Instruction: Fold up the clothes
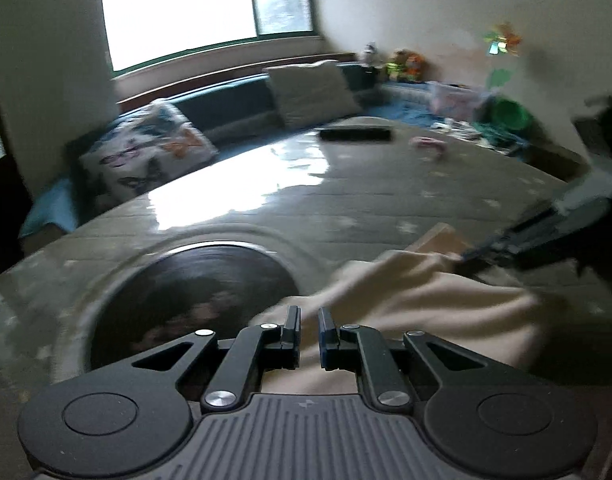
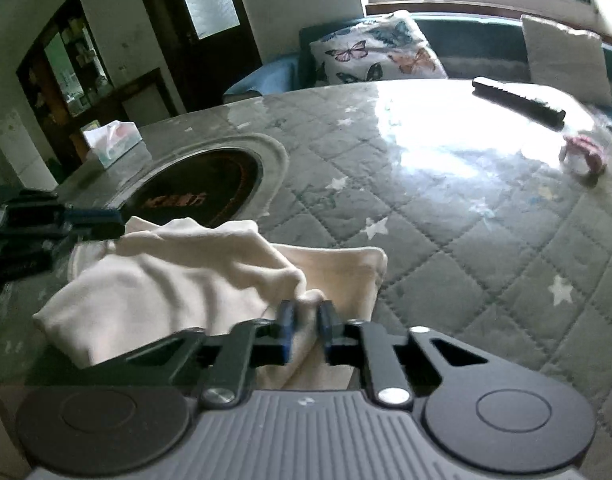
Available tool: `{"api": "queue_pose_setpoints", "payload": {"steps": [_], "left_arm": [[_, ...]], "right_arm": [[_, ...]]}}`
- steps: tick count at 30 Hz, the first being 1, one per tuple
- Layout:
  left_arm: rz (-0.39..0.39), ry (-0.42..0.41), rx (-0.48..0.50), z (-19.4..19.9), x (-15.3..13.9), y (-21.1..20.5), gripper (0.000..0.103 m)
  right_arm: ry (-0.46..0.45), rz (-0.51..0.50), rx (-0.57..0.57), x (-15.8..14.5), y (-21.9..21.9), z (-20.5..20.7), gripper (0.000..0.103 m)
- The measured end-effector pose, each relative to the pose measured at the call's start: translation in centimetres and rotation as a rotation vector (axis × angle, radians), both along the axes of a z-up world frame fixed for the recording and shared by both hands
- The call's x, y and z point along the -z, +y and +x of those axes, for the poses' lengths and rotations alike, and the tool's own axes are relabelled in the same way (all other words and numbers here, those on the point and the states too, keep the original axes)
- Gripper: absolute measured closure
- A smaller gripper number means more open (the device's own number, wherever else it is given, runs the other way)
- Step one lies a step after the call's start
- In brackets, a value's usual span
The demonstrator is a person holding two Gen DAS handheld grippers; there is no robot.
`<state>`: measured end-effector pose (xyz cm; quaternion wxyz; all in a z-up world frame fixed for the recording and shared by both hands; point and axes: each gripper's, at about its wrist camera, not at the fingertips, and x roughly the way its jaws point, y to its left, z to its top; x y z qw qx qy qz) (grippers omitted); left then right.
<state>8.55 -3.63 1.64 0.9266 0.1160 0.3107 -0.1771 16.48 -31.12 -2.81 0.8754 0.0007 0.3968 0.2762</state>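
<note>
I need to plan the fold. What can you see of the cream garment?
The cream garment is soft, plain knit-looking cloth, bunched and partly folded on the quilted table cover, beside the round dark inset. The right gripper pinches a fold at its near edge; the left gripper is nearly shut over its other end.

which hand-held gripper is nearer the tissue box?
Left. The left hand-held gripper sits at the cream garment's far edge, just below the tissue box; the right hand-held gripper grips the garment's near side.
</note>
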Motion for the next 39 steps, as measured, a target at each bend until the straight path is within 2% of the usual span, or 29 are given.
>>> {"api": "queue_pose_setpoints", "payload": {"steps": [2, 6, 8, 11, 12, 17, 21, 25, 29, 32, 35, 37, 39], "left_arm": [[0.004, 0.015, 0.017, 0.0, 0.7, -0.8, 0.092], [0.020, 0.051, 0.020, 0.0, 2.3, -1.4, 0.092], [0.016, 0.051, 0.015, 0.0, 2.8, -1.3, 0.092], [0.007, 0.049, 0.000, -0.2, 2.7, -0.9, 0.092], [0.005, 0.048, -0.007, -0.2, 2.6, -0.8, 0.092], [-0.026, 0.041, -0.040, 0.5, 1.8, -0.2, 0.092], [-0.048, 0.070, -0.089, 2.0, 1.9, -0.1, 0.092], [-0.055, 0.123, -0.135, 3.8, 2.4, 0.6, 0.092], [-0.083, 0.150, -0.163, 4.8, 2.7, 1.5, 0.092], [-0.095, 0.134, -0.169, 4.1, 2.5, 2.0, 0.092], [-0.085, 0.090, -0.201, 2.6, 1.8, 3.0, 0.083], [-0.080, 0.066, -0.234, 1.4, 1.5, 4.0, 0.071], [-0.077, 0.051, -0.272, 0.1, 1.3, 5.1, 0.066]], "right_arm": [[-0.039, -0.030, 0.002, -0.7, 0.3, -0.5, 0.098], [-0.188, -0.125, 0.007, -2.6, 0.7, -1.7, 0.100], [-0.173, -0.130, 0.026, -2.2, 0.7, -1.3, 0.100], [-0.111, -0.158, 0.048, 0.2, 0.7, -0.3, 0.100], [-0.119, -0.153, 0.046, 0.4, 0.7, -0.3, 0.099], [-0.134, -0.136, 0.077, -1.8, 0.4, -0.6, 0.096], [-0.107, -0.054, -0.012, -3.1, 2.2, -0.3, 0.096], [-0.073, -0.061, -0.088, -2.1, 5.5, 0.9, 0.096], [-0.039, -0.071, -0.076, -0.7, 7.2, 2.4, 0.096], [-0.037, -0.070, -0.060, -0.4, 7.4, 2.5, 0.096], [-0.055, -0.071, -0.064, -0.9, 7.4, 2.0, 0.095], [-0.071, -0.064, -0.074, -1.3, 7.6, 1.6, 0.094], [-0.079, -0.058, -0.084, -1.4, 8.0, 1.6, 0.094]]}}
